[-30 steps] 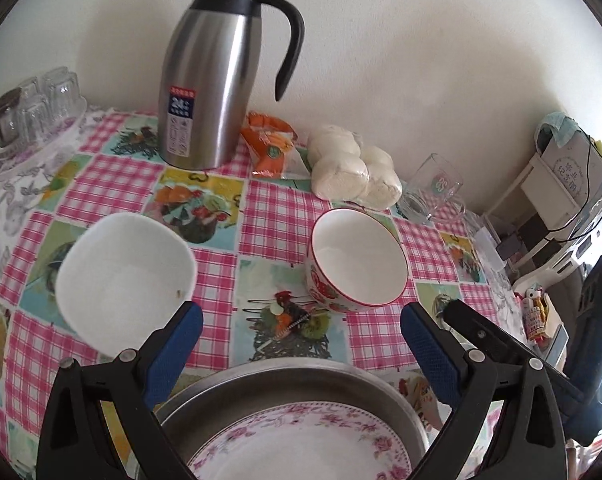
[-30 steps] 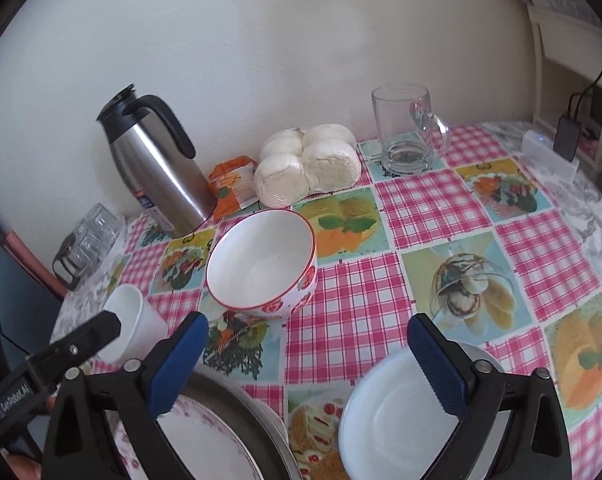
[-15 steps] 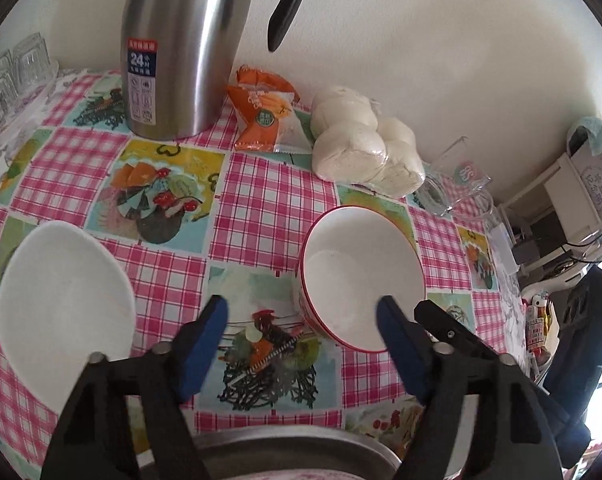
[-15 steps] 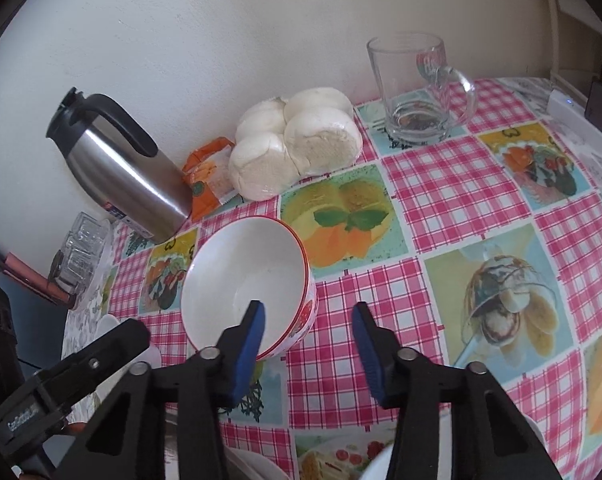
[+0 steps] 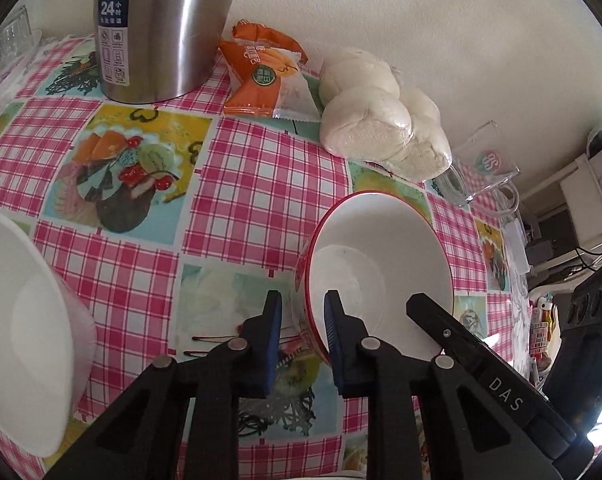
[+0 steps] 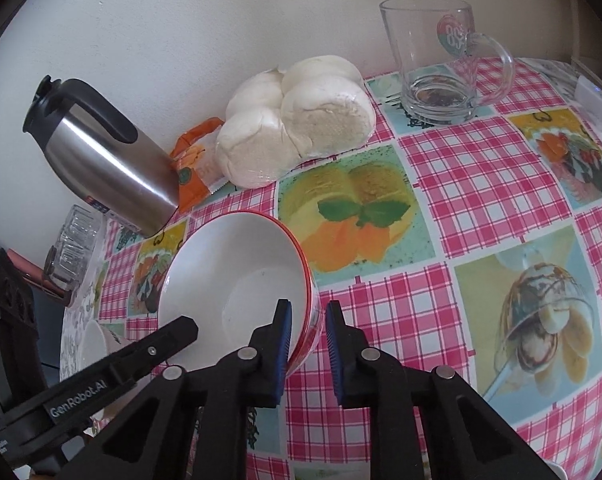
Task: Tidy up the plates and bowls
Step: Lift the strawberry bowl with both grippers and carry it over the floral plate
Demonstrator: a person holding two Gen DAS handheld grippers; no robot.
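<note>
Bowl: red-rimmed bowl (image 5: 381,264) on the checked tablecloth (image 5: 253,184), near the wrapped buns (image 5: 377,120).
Left gripper (image 5: 303,320): closing, pads astride the bowl's near wall.
Right gripper (image 6: 307,320): closing likewise on the opposite wall.

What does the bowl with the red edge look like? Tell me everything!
The bowl is round, white and empty inside, with a thin red rim and red patterns outside; it looks ceramic. It stands upright on the checked tablecloth. Both grippers are closing on its rim from opposite sides: the left gripper and the right gripper each have one blue finger inside the wall and one outside.
</note>
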